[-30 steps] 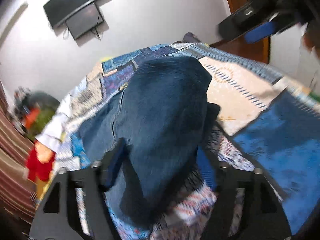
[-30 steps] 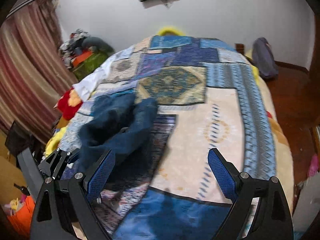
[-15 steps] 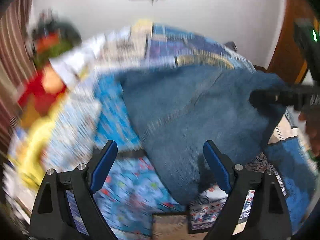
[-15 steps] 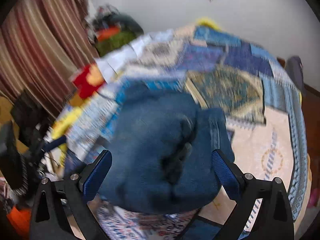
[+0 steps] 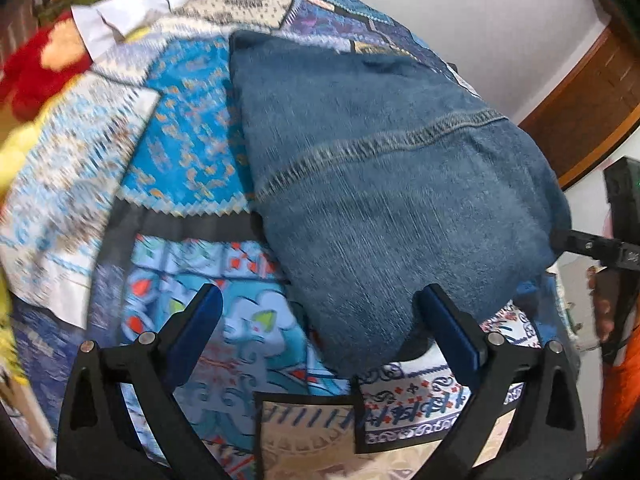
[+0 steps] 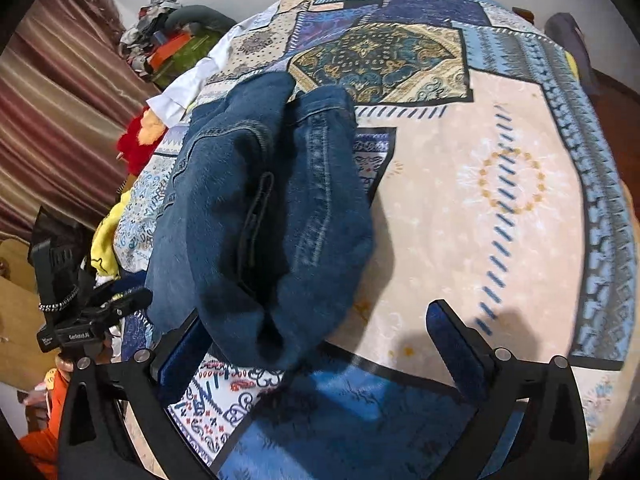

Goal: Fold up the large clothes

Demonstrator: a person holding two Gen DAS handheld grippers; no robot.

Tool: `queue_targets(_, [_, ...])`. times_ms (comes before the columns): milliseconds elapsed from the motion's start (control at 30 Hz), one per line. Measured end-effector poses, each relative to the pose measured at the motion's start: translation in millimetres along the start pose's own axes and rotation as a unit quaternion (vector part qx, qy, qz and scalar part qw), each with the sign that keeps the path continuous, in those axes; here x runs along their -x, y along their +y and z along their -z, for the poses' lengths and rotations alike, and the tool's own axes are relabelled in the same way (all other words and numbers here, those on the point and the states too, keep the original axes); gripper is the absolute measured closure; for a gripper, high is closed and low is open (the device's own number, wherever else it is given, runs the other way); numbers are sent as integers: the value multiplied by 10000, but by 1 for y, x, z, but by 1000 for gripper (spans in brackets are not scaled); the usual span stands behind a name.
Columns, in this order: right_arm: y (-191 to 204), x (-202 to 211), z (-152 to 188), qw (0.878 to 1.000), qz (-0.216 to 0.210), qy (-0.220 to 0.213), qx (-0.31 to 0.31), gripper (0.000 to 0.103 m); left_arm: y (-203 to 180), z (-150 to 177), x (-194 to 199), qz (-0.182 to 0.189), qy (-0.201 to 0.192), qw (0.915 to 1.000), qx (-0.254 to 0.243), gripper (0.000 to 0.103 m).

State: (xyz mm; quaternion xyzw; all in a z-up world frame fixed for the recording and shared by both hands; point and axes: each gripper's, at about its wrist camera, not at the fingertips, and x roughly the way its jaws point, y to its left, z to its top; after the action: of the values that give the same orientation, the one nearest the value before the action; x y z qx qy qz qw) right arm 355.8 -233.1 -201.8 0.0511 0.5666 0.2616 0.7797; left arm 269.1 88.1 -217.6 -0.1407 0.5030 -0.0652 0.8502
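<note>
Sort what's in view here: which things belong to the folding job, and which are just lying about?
Job:
jeans, folded in a bundle on the bedspread
left gripper, open
right gripper, open

Lying about:
red and yellow plush toy
white cloth
clothes pile by the curtain
dark bag at the far wall

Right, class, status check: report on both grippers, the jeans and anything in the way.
Left gripper open, empty. Right gripper open, empty. Folded jeans bundled on the patchwork bedspread. Red plush toy at the bed's edge, apart from the jeans.
</note>
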Motion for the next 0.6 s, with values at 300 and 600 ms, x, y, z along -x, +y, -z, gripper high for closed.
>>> queue_targets(300, [23,0,-55,9986,-426,-31,298,0,28,-42,2,257,-55,9981,558,3])
queue_targets(600, [-4,-77,-96,9833,-1510,995,-213,0,37,-67,-62,738,543,9901,1059,2])
